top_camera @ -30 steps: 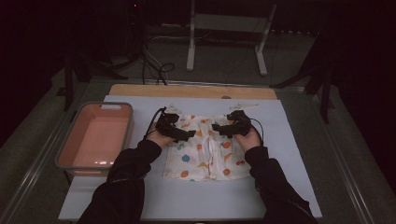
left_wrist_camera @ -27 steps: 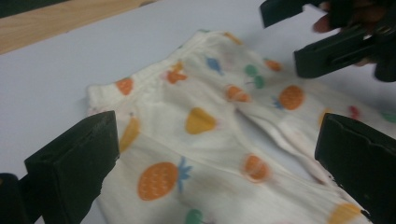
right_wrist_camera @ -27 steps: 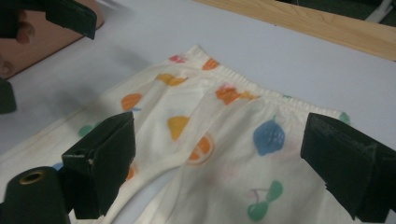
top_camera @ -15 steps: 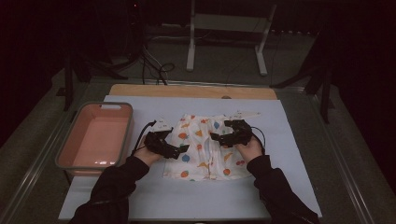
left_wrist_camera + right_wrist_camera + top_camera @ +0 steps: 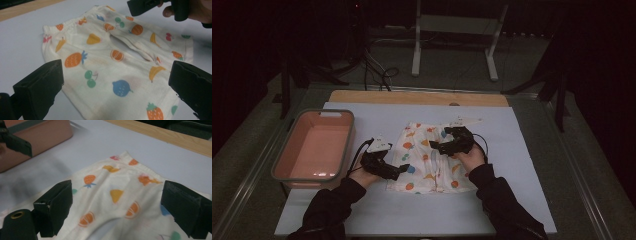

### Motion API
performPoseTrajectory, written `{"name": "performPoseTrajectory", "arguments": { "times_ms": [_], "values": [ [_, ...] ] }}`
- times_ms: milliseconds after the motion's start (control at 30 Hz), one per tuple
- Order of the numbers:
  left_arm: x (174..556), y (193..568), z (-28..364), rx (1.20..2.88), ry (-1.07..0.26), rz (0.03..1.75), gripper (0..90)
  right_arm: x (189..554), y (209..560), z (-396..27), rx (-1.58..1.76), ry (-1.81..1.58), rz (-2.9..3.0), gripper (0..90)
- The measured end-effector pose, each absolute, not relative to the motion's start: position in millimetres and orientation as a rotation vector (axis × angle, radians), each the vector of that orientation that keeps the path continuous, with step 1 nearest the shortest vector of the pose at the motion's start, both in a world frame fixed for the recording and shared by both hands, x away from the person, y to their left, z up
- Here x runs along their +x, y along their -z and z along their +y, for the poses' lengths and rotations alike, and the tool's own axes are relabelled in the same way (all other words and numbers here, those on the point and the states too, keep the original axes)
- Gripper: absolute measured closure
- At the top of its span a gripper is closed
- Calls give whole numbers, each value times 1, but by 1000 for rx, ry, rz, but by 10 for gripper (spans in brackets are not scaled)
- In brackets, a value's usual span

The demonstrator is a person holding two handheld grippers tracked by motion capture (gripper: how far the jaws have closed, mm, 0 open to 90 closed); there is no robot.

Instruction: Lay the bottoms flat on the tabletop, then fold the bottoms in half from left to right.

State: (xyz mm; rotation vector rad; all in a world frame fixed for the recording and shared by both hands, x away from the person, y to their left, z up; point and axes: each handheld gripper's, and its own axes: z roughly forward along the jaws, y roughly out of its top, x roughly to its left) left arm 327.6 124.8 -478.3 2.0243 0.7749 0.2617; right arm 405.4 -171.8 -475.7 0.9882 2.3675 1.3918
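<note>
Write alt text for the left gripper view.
Small cream shorts printed with colourful fruit lie flat on a pale blue table, framed by the left gripper with its two black jaws wide apart. The right gripper and its hand show at the top right.

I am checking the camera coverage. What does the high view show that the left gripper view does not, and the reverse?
High view alone: the pink tub at the left of the table, the person's dark sleeves, the left gripper seen from outside at the garment's left edge, and the stands on the floor behind.

Left gripper view alone: the print in detail, such as a blue fruit and a strawberry, framed by its own open jaws.

Both share: the fruit-print shorts lying flat on the pale mat, and the right gripper above them.
</note>
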Motion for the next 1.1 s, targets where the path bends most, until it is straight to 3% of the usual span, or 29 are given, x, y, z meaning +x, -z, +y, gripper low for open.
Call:
{"name": "performPoseTrajectory", "arguments": {
  "times_ms": [767, 1100],
  "values": [
    [310, 492, 135, 2021, -282, 797, 9, 418, 471, -142, 941, -1413, 2392, 110],
    [295, 499, 137, 2100, -262, 772, 28, 428, 464, -127, 946, -1412, 2384, 110]
  ]
}}
